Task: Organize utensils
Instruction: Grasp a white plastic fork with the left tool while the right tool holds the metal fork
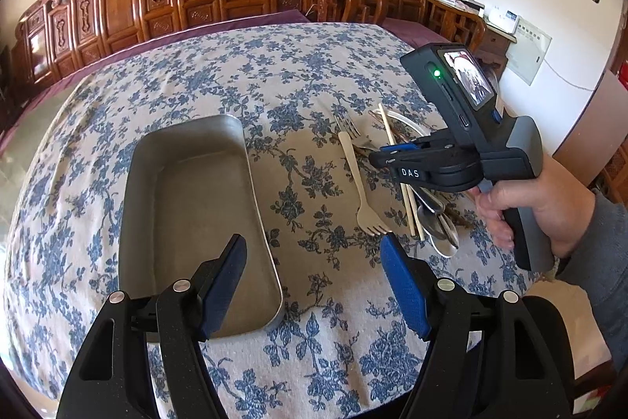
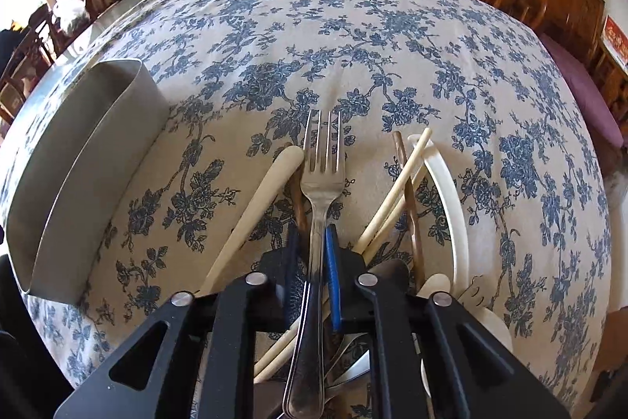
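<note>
A: From the left view, we are holding our left gripper [image 1: 314, 277] wide open with nothing in it, just over the near end of the metal tray [image 1: 188, 207]. The pile of utensils [image 1: 408, 191] is lying right of the tray.

B: From the right view, we are pinching the steel fork [image 2: 322, 191] with our right gripper [image 2: 314, 262]. It may be slipping or dragging the chopsticks [image 2: 392, 195] along, since they are touching.

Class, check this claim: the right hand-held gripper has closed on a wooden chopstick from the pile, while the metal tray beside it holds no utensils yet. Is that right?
Not quite. The right hand-held gripper has closed on a metal fork, not a chopstick, as the right wrist view shows. The rest stands: the metal tray holds no utensils yet.
</note>
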{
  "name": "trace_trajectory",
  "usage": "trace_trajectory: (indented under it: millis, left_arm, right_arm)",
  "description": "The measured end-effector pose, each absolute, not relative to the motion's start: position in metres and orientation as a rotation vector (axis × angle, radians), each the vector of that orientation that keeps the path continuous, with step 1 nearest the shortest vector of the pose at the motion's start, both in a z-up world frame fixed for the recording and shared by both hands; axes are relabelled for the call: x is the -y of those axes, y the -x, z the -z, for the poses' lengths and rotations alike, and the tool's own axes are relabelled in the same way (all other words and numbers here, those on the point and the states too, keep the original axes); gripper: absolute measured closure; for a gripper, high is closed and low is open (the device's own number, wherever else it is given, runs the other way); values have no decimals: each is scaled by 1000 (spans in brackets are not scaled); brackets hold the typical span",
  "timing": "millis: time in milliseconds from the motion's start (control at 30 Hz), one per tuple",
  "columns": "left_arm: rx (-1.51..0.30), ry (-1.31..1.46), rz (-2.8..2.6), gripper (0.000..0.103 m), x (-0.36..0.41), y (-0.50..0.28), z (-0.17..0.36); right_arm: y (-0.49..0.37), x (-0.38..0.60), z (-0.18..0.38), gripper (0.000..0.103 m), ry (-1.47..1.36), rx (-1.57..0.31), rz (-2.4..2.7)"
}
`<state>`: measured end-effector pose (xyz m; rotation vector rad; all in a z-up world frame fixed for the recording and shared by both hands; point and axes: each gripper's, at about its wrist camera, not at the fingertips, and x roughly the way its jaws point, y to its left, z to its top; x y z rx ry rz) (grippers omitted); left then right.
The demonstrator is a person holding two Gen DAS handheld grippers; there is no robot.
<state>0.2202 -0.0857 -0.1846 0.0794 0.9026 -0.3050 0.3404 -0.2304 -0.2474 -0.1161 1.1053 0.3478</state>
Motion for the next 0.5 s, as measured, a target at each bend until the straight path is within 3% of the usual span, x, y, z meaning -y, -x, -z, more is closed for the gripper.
trace_trajectory:
  millis: [500]
  left_arm:
    - [-949,-90,316,35,117,-251,199]
  right_arm:
    - [-314,274,193,95,-52,-948,-380]
